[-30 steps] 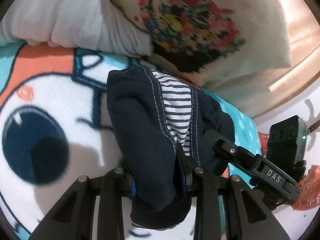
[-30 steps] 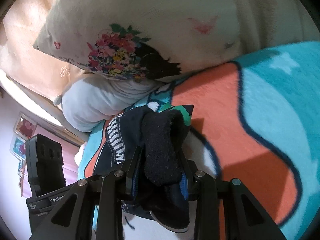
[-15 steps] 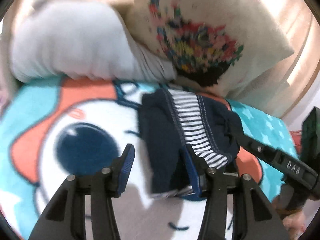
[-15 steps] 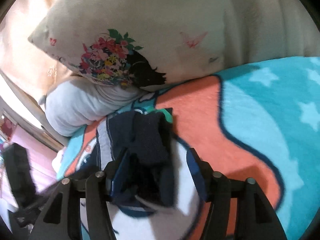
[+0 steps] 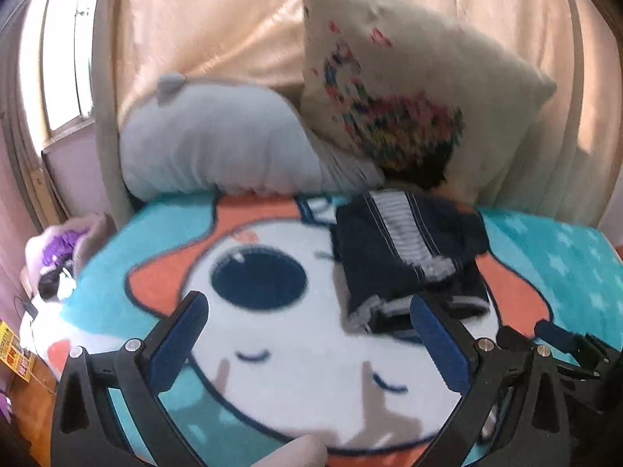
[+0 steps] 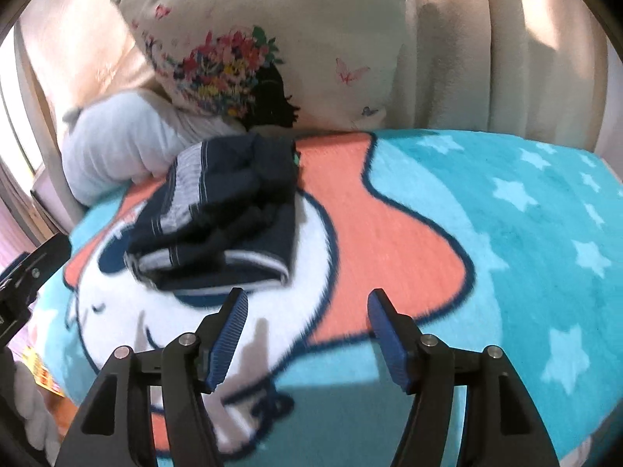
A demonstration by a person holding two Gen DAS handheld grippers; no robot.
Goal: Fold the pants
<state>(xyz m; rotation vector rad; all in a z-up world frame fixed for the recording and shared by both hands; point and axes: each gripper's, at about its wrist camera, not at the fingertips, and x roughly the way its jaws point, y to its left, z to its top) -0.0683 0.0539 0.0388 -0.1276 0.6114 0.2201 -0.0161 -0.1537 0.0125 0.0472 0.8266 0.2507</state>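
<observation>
**Mia:** Where are the pants?

**Ben:** They lie folded in a dark blue bundle on the blanket. You can see a strip of thin gray and white stripes on them. They sit up near the pillows, on the white and orange part of the big cartoon face.

**Mia:** Is a claw holding them?

**Ben:** No. The left claw is spread wide with nothing in it. One of its blue pads is just in front of the near edge of the pants; I can't tell if it touches. The right claw is spread wide too, with only blanket between its fingers. It is near the pants but apart from them.

**Mia:** What else is around?

**Ben:** A cream pillow with bright flowers, a black shape and little pink butterflies leans up behind the pants. A pale gray pillow lies beside it. A peach curtain hangs at the back, next to a window.

**Mia:** Anything in the way?

**Ben:** The pillows are close behind the pants. The blanket has a big dark eye and light stars on the blue part.

**Mia:** Any words to read?

**Ben:** Something yellow lies low beside the bed, but its marks are too small to read.
</observation>
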